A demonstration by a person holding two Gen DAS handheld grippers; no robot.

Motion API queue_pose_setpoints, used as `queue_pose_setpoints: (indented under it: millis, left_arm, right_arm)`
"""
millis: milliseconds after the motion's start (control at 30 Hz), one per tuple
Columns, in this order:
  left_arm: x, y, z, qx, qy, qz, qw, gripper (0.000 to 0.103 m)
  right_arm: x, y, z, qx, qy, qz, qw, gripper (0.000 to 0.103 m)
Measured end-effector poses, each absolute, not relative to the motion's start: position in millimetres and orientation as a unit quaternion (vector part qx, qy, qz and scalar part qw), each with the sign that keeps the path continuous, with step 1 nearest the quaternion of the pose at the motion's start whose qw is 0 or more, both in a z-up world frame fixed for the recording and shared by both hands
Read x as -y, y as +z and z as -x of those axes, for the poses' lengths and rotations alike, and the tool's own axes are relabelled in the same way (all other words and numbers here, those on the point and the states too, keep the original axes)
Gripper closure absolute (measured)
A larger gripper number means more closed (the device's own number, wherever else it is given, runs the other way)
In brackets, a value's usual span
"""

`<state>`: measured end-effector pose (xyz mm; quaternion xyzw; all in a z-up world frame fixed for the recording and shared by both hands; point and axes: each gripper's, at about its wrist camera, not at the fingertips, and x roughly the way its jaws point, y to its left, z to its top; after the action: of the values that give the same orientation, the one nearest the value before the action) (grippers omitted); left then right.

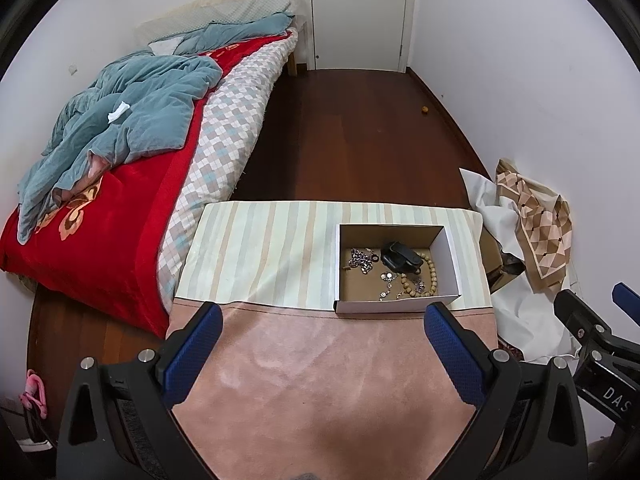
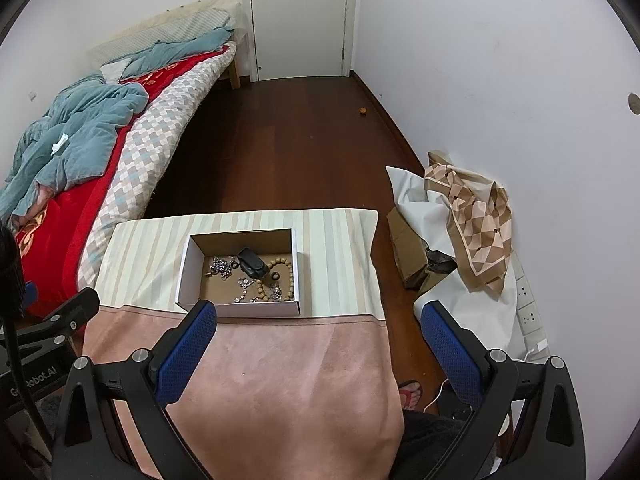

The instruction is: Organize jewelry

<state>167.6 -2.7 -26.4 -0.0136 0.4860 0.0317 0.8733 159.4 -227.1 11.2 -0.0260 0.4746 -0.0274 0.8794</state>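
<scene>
An open white cardboard box (image 1: 451,261) stands on the striped far part of the table; it also shows in the right wrist view (image 2: 184,276). Inside lie a wooden bead bracelet (image 1: 431,276), silver chains (image 1: 362,261), a black case (image 1: 400,261) and small silver pieces. The right wrist view shows the beads (image 2: 289,280), chains (image 2: 221,268) and black case (image 2: 251,264) too. My left gripper (image 1: 324,320) is open and empty, above the pink cloth just short of the box. My right gripper (image 2: 318,320) is open and empty, to the right of the box's front.
The table carries a pink cloth (image 1: 320,380) near me and a striped cloth (image 1: 260,256) beyond. A bed (image 1: 120,200) with red and blue bedding is on the left. Crumpled paper and patterned cloth (image 2: 472,216) lie on the floor at right. A power strip (image 2: 528,308) lies by the wall.
</scene>
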Motion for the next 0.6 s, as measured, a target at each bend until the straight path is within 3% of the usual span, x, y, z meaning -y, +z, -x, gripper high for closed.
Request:
queue_pose_setpoints:
  millis: [600]
  left_arm:
    - [1.9,-27.7,-171.9,-0.47,0.021,0.015,0.882,0.0]
  right_arm:
    - [223.3,12.4,-164.2,-0.457,-0.037,0.038,0.888,0.0]
